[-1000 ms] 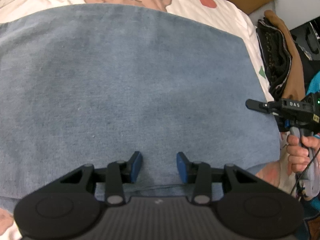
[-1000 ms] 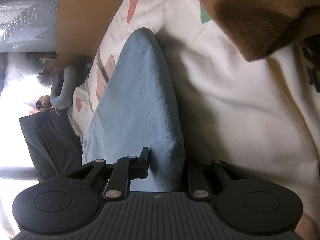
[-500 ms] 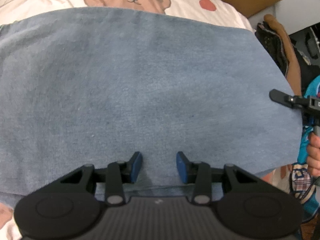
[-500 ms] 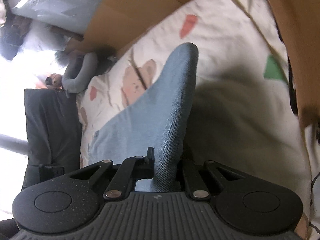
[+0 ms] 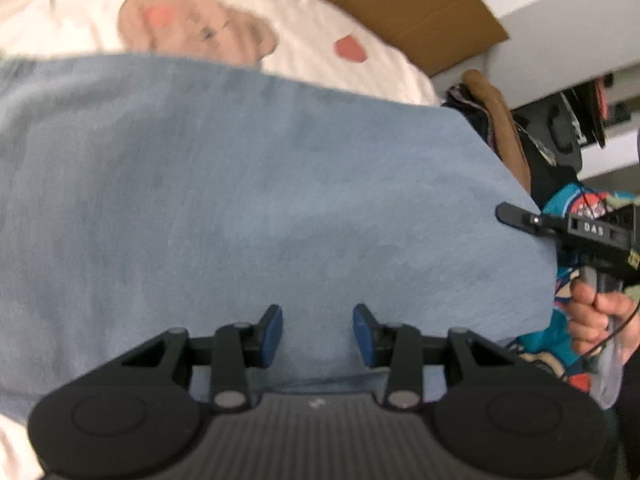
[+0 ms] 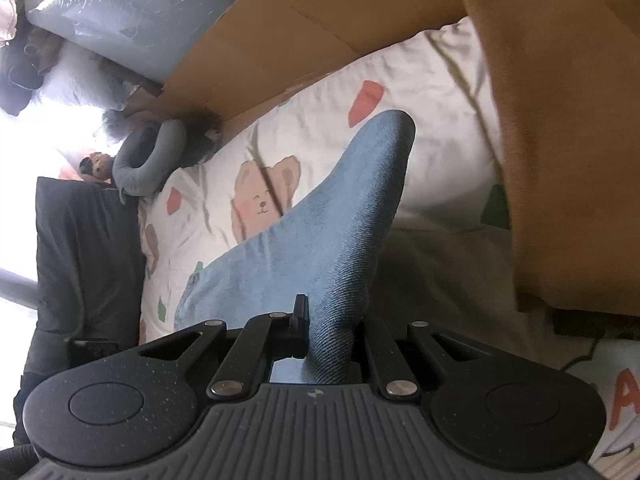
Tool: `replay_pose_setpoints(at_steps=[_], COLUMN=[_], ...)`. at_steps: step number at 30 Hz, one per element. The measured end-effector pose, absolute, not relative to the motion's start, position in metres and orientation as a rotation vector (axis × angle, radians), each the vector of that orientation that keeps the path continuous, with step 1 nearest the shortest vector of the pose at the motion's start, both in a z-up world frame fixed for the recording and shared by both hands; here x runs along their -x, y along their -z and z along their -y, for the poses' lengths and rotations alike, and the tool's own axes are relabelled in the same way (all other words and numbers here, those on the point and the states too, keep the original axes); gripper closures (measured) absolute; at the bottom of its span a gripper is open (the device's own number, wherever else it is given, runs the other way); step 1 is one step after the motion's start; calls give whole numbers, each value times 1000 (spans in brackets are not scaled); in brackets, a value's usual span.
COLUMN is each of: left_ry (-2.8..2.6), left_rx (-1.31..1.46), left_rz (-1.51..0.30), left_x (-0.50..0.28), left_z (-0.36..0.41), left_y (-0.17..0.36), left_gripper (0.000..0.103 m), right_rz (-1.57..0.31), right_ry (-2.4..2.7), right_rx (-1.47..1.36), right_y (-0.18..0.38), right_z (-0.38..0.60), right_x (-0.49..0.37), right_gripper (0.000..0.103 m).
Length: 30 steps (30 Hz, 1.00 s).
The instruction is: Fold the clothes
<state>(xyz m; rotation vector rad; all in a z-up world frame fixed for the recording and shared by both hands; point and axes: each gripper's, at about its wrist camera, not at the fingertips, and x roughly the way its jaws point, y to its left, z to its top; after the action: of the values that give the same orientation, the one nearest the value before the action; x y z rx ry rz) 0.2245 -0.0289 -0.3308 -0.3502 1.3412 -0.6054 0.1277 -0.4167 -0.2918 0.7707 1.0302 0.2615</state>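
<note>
A bed [image 6: 440, 92] with a bear-print sheet carries a blue denim garment [image 5: 248, 200], spread broad and flat across the sheet. Brown cardboard [image 6: 320, 28] stands at the bed's far edge, and a brown cloth [image 6: 560, 160] lies beside the denim. The right gripper [image 6: 332, 320] pinches a raised fold of the denim between its fingers. The left gripper [image 5: 318, 334] sits over the denim's near edge, fingers apart, gripping nothing.

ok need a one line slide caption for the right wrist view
Right claw shut on a raised fold of blue cloth above the bear-print bedsheet.
</note>
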Motion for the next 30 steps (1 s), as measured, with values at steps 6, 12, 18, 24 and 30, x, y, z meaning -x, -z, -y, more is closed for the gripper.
replay_pose_setpoints(at_steps=[6,12,18,24,30], left_ry=[583,577,563,548,571], left_rx=[327,308,306,311,267], left_rz=[-1273,-1313,-1358,-1419,-1469], left_x=[-235,-232,-213,-208,-204], left_z=[35,43,44,32,30], left_y=[338,352,368,372,364], left_gripper=[62,63,71,97,101], right_rz=[-1028,-1038,-1082,-1130,-1136], right_ry=[-246,-224,-192,-147,-140], right_rx=[-753,-741,-688,-655,-650], right_y=[289,285,288,298,299], right_z=[413,408,399,400,401], right_x=[-123,-123,-125,-124,-126], right_gripper=[97,97,97,97,97])
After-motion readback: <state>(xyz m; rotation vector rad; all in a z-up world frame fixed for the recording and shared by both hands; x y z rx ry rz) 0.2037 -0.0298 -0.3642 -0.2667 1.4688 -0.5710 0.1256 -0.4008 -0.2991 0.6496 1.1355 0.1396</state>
